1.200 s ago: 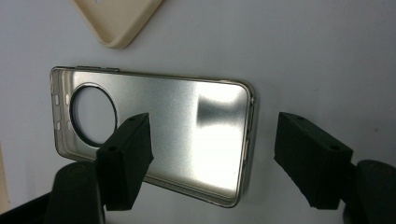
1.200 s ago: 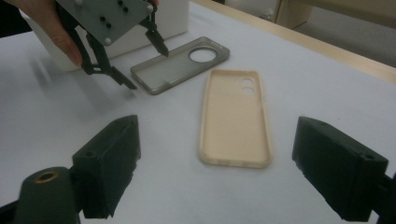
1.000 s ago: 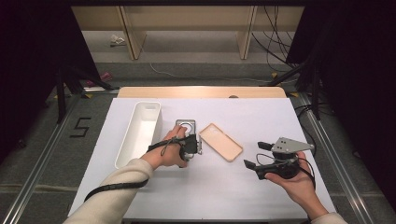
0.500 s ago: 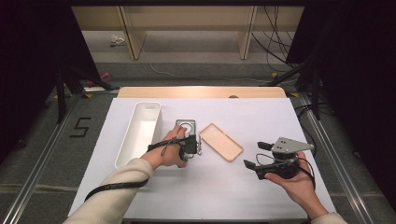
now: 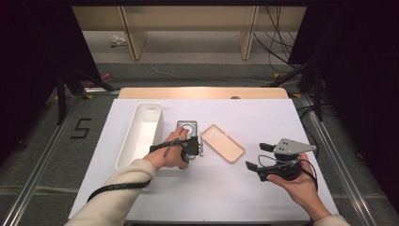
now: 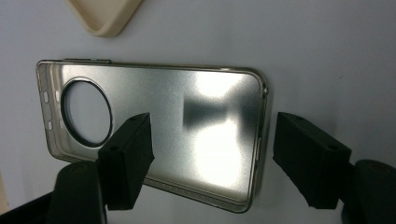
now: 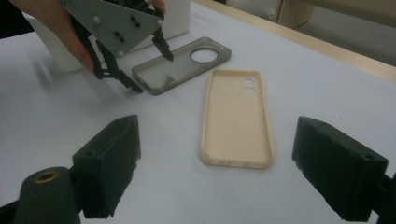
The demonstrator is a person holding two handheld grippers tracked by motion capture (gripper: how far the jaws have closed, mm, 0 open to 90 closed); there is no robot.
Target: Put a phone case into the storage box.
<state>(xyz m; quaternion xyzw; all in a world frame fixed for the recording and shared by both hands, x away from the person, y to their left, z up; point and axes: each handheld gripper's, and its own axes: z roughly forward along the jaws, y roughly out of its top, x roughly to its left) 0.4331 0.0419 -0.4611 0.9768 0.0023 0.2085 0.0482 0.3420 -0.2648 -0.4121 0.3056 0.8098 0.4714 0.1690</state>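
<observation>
Honestly, barely anything to report here. The only difference I can spot is at the left hand [image 5: 170, 153]: the wrist and forearm settle a hair to the left and nearer, so the left gripper [image 5: 194, 147] sits a touch differently over the near end of the silver phone case [image 6: 187, 116]. It's so tiny it could just be a wobble. No object shifts.

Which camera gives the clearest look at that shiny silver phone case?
The left gripper view: the silver phone case lies close up, round camera hole plain. The right gripper view shows it farther off, whole. In the high view it is small, partly behind the left hand.
</observation>
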